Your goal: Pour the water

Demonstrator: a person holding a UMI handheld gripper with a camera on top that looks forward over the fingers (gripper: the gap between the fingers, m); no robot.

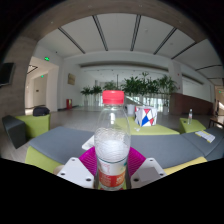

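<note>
Gripper clamped on capped water bottle, held upright above grey table. Carrying step, apparently; next calls for uncapping, then tilting over some vessel.

Between my fingers stands a bottle of clear, glossy plastic with a smooth red plastic cap and a shiny printed label. My pads look like matt magenta rubber. The grey desk beneath has a smooth, dull finish.
</note>
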